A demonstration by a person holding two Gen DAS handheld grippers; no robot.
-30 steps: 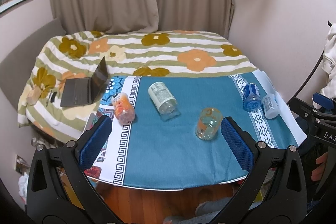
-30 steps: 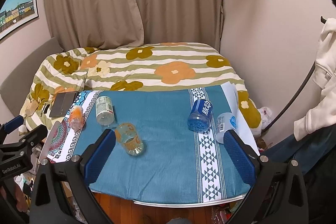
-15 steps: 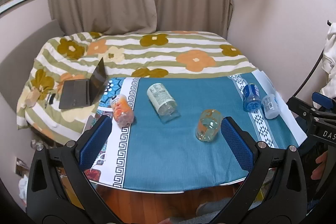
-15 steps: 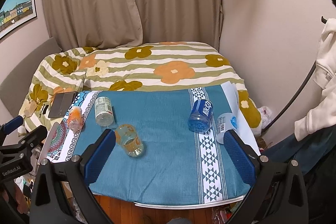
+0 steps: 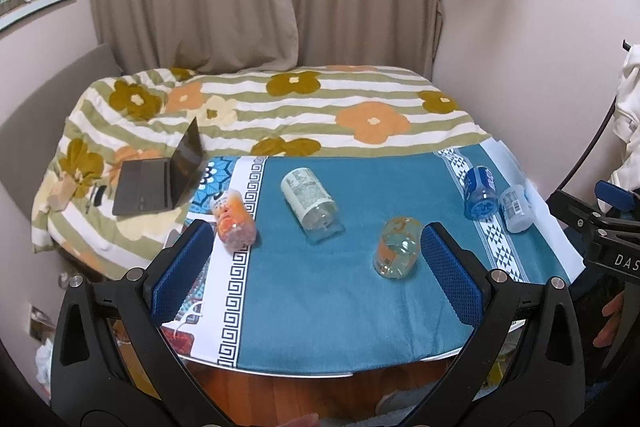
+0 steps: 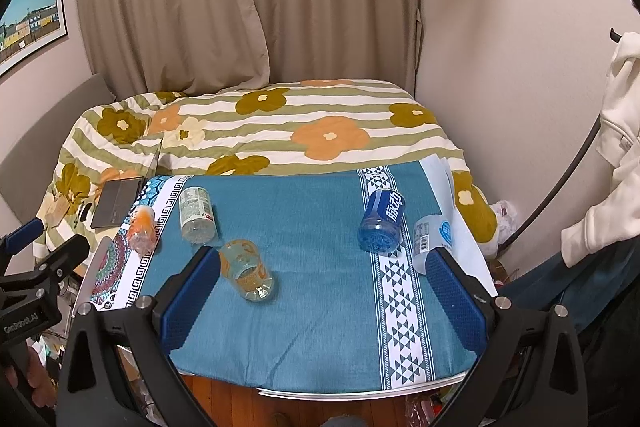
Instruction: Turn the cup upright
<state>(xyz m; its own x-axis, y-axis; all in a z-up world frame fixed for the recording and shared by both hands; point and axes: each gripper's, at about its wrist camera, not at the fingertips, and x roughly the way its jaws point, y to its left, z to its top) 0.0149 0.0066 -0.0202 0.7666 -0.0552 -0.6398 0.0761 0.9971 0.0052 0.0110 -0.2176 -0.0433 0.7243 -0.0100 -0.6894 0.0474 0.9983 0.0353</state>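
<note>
Five cups lie on their sides on a desk (image 5: 320,327) covered with a teal patterned cloth, with none standing upright in either view. From the left of the desk, they are an orange-printed cup (image 5: 234,219), a clear cup with a white label (image 5: 310,201), a clear cup with orange markings (image 5: 397,247) near the middle, a blue cup (image 6: 381,221), and a pale clear cup (image 6: 430,237) at the right edge. As the cups lie now, the flipping remains to be done for every one of them.

The left tongs (image 5: 318,271) hang above the near edge of the desk with their blue pads spread wide and nothing between them. The right tongs (image 6: 322,301) hang likewise, wide apart and empty. Neither pair touches a cup. The clear cup with orange markings lies just beside the right pad of the left tongs in the left wrist view, and just beside the left pad of the right tongs in the right wrist view.

A laptop (image 5: 160,179) sits on a flowered bed (image 5: 360,99) behind the desk.

Compared with the earlier frames, almost nothing differs: the cups lie in the same places, both tongs are as wide as before, and the views have shifted only slightly.
</note>
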